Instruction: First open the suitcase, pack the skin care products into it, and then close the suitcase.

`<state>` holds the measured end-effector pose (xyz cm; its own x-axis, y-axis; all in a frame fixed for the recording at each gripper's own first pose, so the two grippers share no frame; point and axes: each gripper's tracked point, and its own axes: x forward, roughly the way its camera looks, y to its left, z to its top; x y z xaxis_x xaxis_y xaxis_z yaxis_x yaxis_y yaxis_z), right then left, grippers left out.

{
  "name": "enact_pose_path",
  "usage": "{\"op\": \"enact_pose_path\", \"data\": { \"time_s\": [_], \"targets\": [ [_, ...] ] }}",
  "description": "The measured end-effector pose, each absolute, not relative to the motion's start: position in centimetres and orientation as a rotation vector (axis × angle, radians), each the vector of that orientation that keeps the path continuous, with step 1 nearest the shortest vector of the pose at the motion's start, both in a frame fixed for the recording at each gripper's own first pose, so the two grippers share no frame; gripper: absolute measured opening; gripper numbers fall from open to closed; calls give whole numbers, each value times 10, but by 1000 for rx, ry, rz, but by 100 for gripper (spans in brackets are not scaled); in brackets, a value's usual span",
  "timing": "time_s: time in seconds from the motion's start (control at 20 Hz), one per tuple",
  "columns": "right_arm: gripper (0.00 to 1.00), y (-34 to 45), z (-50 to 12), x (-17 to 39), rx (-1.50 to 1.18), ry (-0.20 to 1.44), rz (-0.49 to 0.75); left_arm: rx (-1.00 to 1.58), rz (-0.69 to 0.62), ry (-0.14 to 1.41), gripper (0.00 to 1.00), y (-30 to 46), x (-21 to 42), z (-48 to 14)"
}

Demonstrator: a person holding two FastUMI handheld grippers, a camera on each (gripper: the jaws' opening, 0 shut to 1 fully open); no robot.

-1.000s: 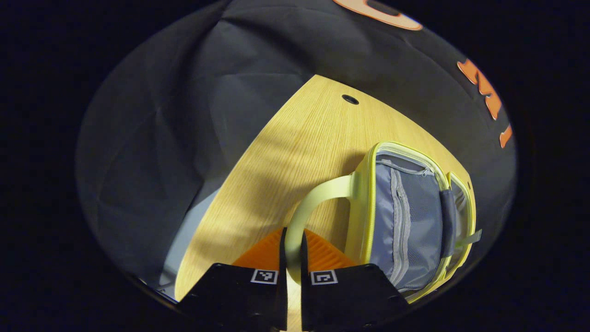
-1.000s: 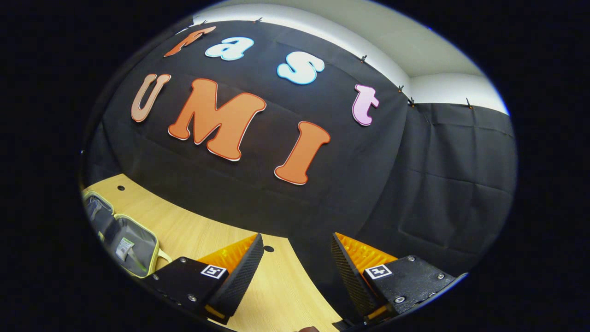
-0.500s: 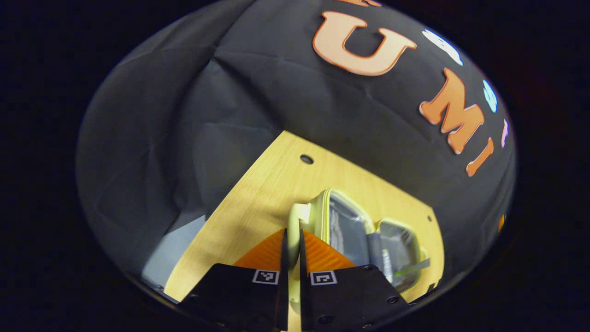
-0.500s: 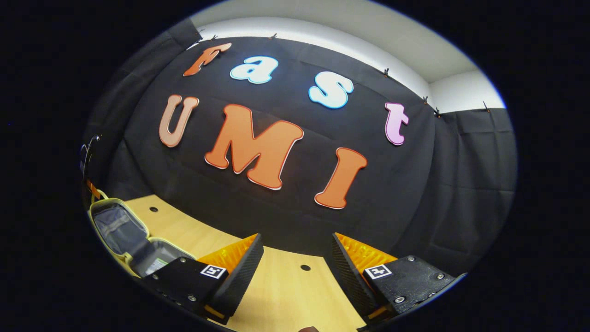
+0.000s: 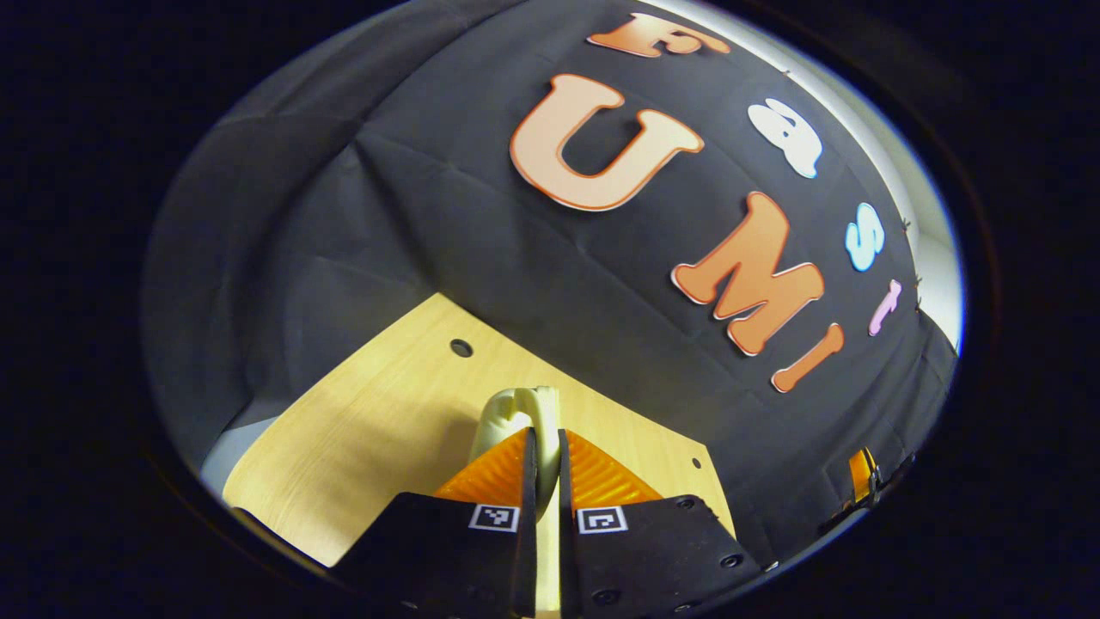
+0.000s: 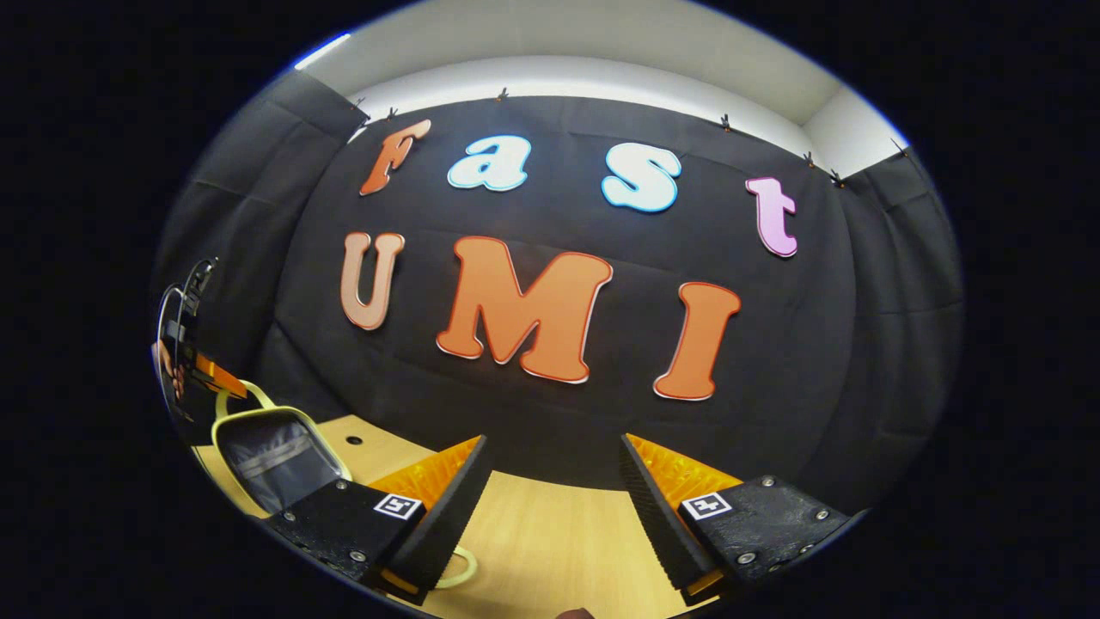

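Observation:
My left gripper (image 5: 543, 447) is shut on the pale yellow handle (image 5: 514, 411) of the suitcase, above the wooden table (image 5: 361, 430). In the right gripper view the suitcase lid (image 6: 277, 454) stands raised at the far left, its grey lining facing me, and the left gripper (image 6: 199, 371) holds its top handle (image 6: 237, 397). My right gripper (image 6: 554, 486) hangs open over the table (image 6: 550, 542) with nothing between its fingers. A second pale yellow handle loop (image 6: 460, 569) lies on the table just below its left finger.
The black cloth wall rises close behind the table. Small round holes (image 5: 461, 348) (image 6: 354, 441) mark the tabletop near its back edge. The table's left edge drops off to a pale floor (image 5: 225, 443).
My left gripper has swung the suitcase half up by its handle, from lying flat to standing raised. The right gripper has tilted upward and stayed open.

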<state>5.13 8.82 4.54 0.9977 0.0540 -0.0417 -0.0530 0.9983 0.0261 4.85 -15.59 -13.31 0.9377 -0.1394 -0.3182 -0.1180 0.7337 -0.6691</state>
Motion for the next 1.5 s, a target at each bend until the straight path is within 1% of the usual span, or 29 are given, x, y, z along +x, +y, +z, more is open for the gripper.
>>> {"op": "enact_pose_path", "data": {
  "time_s": [0.1, 0.25, 0.35, 0.55, 0.7, 0.85, 0.9, 1.0, 1.2, 1.25, 1.35, 1.5],
  "targets": [
    [94, 99, 48, 52, 23, 22, 100, -748, -49, 338, 11, -181, 54, -111],
    [94, 111, 52, 49, 18, -1, 162, -740, -129, 315, 11, -239, 59, -78],
    [95, 112, 56, 47, 7, -24, 186, -738, -173, 312, 11, -276, 60, -68],
    [94, 115, 49, 38, -70, -51, 232, -681, -264, 311, 11, -364, 66, -61],
    [95, 106, 39, 34, -88, -48, 243, -660, -300, 341, 11, -409, 72, -65],
    [94, 77, 8, 31, -121, 11, 217, -641, -338, 388, 11, -467, 78, -85],
    [95, 67, -5, 26, -111, 46, 217, -618, -354, 435, 11, -498, 77, -102],
    [94, 57, -13, 21, -108, 60, 213, -577, -369, 492, 11, -529, 74, -126],
    [94, 45, -22, 15, -97, 65, 212, -499, -393, 618, 11, -580, 65, -179],
    [95, 42, -25, 14, -95, 69, 210, -476, -399, 627, 11, -589, 66, -189],
    [95, 36, -31, 12, -85, 85, 205, -489, -407, 666, 11, -604, 65, -205],
    [95, 26, -34, 9, -79, 99, 177, -513, -418, 773, 11, -632, 59, -251]
  ]
}}
